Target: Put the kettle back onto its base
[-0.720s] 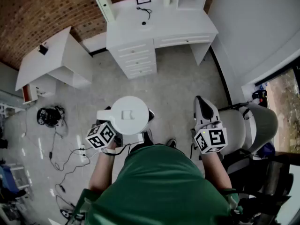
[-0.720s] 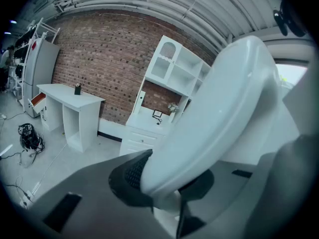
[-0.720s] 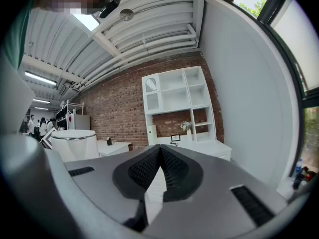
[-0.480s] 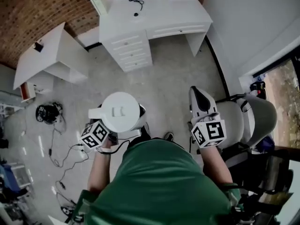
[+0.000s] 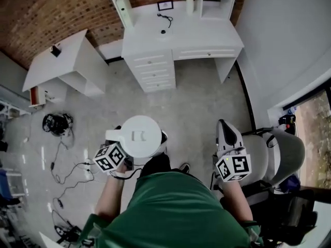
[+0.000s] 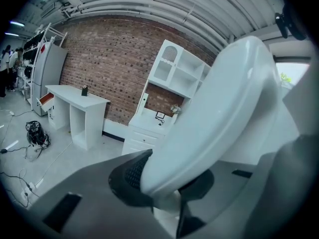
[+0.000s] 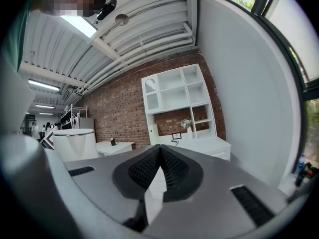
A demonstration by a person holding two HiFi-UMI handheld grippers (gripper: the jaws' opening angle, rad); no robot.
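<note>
A white kettle (image 5: 139, 136) with a round lid hangs in front of the person, above the floor. My left gripper (image 5: 118, 148) is shut on the kettle's handle (image 6: 219, 118), and the dark pads (image 6: 130, 171) press against it in the left gripper view. My right gripper (image 5: 223, 125) is held out level at the right, shut with nothing between its pads (image 7: 144, 169). The kettle (image 7: 75, 143) also shows at the left of the right gripper view. Ahead stands a white desk (image 5: 207, 32) with drawers. A small dark round thing (image 5: 163, 32) and a black cord (image 5: 164, 16) lie on its top.
A second white desk (image 5: 62, 61) stands at the left by the brick wall. Black headphones (image 5: 56, 124) and cables (image 5: 67, 174) lie on the floor at the left. A grey chair (image 5: 282, 149) is close on the right, beside a white wall.
The head view has swung a little, so the desk sits slightly lower in the picture. The kettle stays in my left gripper and both grippers keep their pose.
</note>
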